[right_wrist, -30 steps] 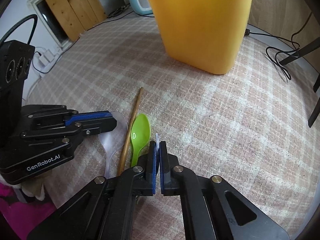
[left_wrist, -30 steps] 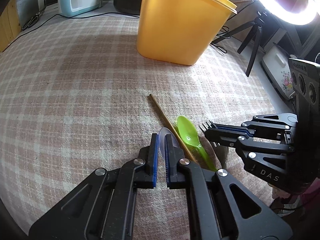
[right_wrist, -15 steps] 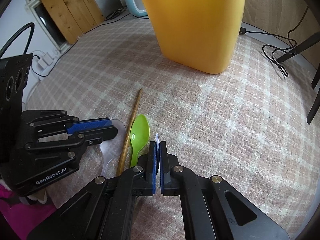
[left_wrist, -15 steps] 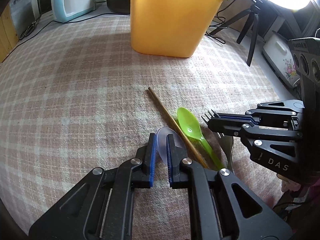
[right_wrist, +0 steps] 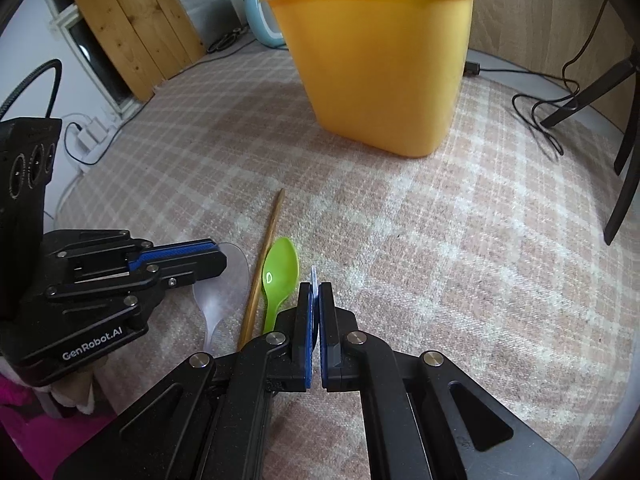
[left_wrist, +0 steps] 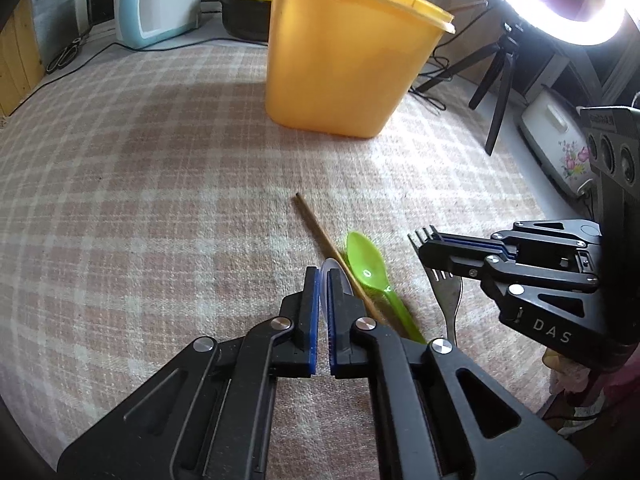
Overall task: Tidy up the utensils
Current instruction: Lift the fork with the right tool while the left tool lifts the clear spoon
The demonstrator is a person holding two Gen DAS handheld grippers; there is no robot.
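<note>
Near me on the plaid cloth lie a clear plastic spoon (right_wrist: 224,292), a wooden chopstick (left_wrist: 324,236) and a green spoon (left_wrist: 366,264), side by side. My left gripper (left_wrist: 323,276) is shut on the rim of the clear spoon's bowl; it also shows in the right wrist view (right_wrist: 222,258). My right gripper (right_wrist: 315,288) is shut on a thin fork (left_wrist: 420,235) whose dark tines stick out past the fingertips. Under it a metal fork (left_wrist: 448,296) rests on the cloth. A tall yellow bin (left_wrist: 344,64) stands farther back with sticks poking out of its top.
A ring light on a black tripod (left_wrist: 496,92) stands right of the bin, with cables (right_wrist: 540,120) trailing over the cloth. A blue-white appliance (left_wrist: 156,4), a black pot with a yellow lid (left_wrist: 244,4) and a flowered cooker (left_wrist: 556,148) line the table's edges.
My left jaws parted slightly around the clear spoon's bowl, then closed on it. The right gripper stayed shut on its fork and barely moved.
</note>
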